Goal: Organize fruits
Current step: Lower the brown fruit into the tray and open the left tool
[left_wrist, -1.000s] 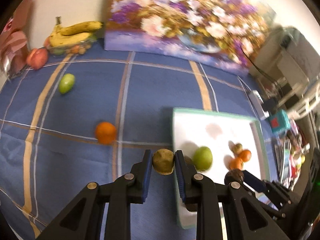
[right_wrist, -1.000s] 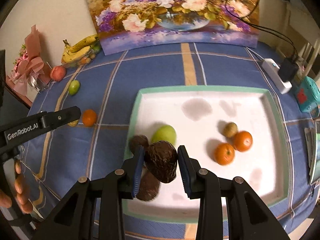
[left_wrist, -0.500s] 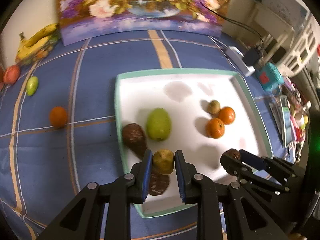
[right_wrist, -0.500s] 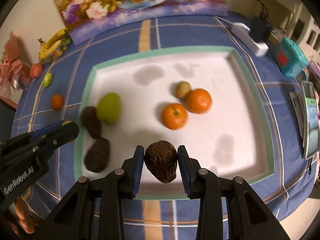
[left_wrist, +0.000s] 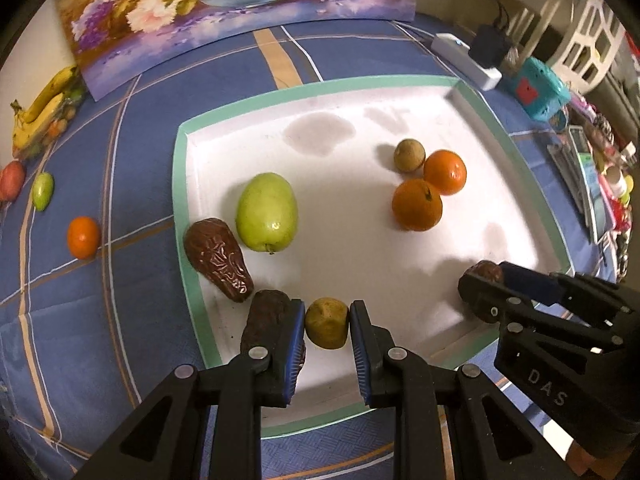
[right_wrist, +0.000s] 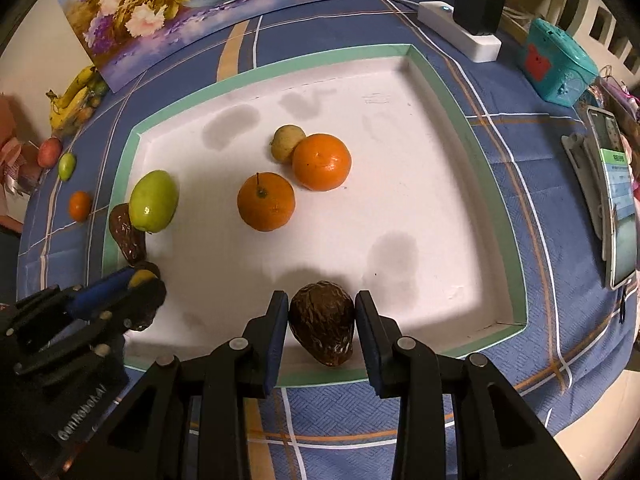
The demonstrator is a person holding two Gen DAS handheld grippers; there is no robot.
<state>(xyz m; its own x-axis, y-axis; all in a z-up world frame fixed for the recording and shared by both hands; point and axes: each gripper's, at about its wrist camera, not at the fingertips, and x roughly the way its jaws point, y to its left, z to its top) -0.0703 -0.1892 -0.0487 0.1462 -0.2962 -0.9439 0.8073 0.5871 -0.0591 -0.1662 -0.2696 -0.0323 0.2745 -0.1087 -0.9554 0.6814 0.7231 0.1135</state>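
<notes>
Over the white, green-rimmed tray [left_wrist: 182, 184], the left gripper [left_wrist: 327, 322] is clamped on a small, dull yellow-brown round fruit [left_wrist: 326, 323]. The right gripper [right_wrist: 322, 330] pinches a wrinkled dark-brown avocado [right_wrist: 322, 328] above the tray's near edge. Smooth oranges [right_wrist: 266, 201] and a glossy green mango [left_wrist: 267, 211] lie inside.

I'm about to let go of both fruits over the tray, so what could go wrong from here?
The small yellowish fruit in the left tongs hangs beside a brown fruit near the tray's rim; dropped, it may knock that one or roll. The dark brown fruit in the right tongs sits over the near edge and could tip out onto the cloth.
</notes>
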